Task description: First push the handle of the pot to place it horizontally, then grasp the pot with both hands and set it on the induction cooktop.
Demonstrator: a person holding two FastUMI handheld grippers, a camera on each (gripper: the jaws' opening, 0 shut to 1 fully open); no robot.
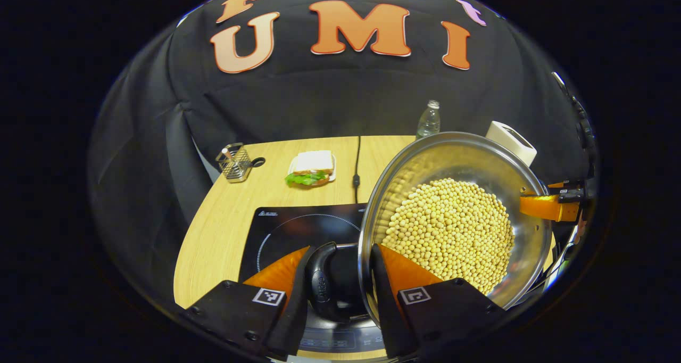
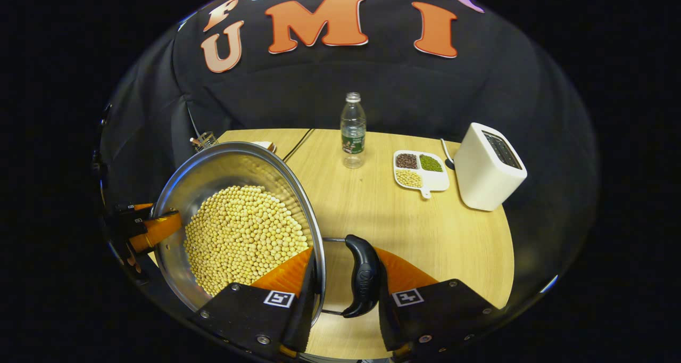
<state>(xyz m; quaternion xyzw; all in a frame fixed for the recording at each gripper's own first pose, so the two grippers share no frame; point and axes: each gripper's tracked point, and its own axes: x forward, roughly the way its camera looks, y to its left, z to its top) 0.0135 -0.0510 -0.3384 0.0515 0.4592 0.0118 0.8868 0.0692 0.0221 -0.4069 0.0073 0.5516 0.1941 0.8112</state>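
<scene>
A: Where's your pot (image 1: 452,219) of soybeans (image 1: 449,232) sitting?

B: Over the induction cooktop's (image 1: 290,230) right edge. Your left gripper (image 1: 340,283) and right gripper (image 2: 343,278) each pinch the rim and a black handle (image 2: 363,275).

The left gripper (image 1: 336,283) has its fingers closed across a pot handle (image 1: 322,288) and the rim beside it. The right gripper (image 2: 340,286) does the same on the opposite handle (image 2: 363,283), one finger inside the pot (image 2: 239,230).
</scene>
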